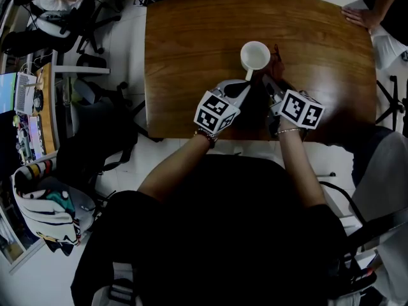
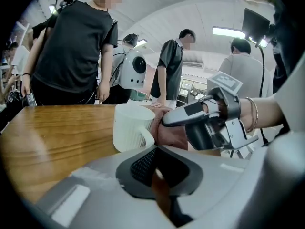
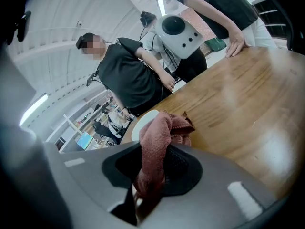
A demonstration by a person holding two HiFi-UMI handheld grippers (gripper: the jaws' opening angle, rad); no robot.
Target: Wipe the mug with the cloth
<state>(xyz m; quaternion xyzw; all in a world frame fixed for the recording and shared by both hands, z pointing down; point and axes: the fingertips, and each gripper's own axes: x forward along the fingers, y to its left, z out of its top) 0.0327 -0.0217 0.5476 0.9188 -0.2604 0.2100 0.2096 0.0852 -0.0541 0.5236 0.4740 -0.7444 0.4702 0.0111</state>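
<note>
Mug [image 1: 255, 56] upright on table [image 1: 191, 43] (mouth up), handle toward near edge.

A wooden table [image 1: 191, 75] with rounded corners has a bystander's hand [image 1: 360, 16] resting on its far right corner, a person in a black T-shirt [image 2: 76, 51] and a white round-headed machine [image 2: 133, 70] beyond it, and a lit monitor [image 1: 7, 91] off to the left
</note>
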